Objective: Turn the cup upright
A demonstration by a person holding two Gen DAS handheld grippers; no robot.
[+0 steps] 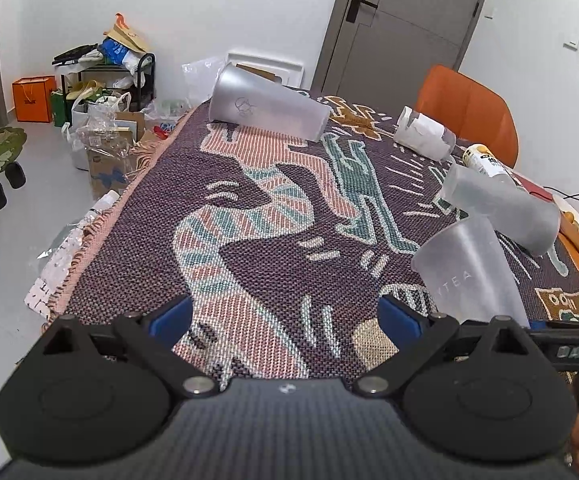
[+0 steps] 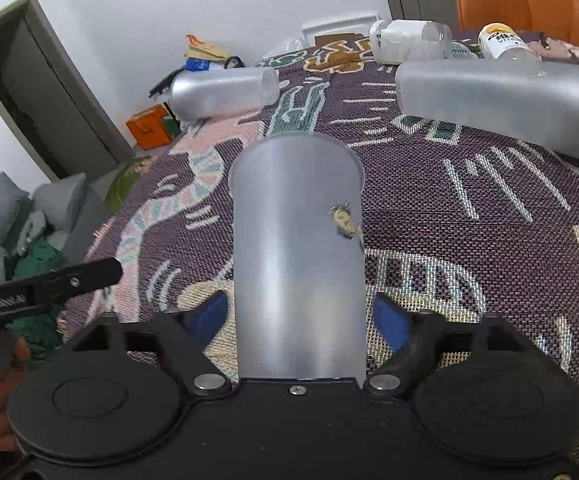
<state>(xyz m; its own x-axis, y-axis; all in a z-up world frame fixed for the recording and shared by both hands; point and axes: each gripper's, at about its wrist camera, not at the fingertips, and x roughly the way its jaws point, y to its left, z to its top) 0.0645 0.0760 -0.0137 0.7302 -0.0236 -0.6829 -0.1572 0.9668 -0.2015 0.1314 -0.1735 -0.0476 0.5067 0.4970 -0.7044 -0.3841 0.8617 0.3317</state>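
A frosted plastic cup lies between the blue pads of my right gripper, its rim pointing away from the camera; the pads sit close at its sides, and contact is unclear. The same cup shows at the right of the left wrist view. My left gripper is open and empty over the patterned woven cloth. Other frosted cups lie on their sides: one far left, one right.
A clear cup with paper inside and a yellow-capped bottle lie near an orange chair. Bags and boxes clutter the floor left of the table. A plate sits at the right edge.
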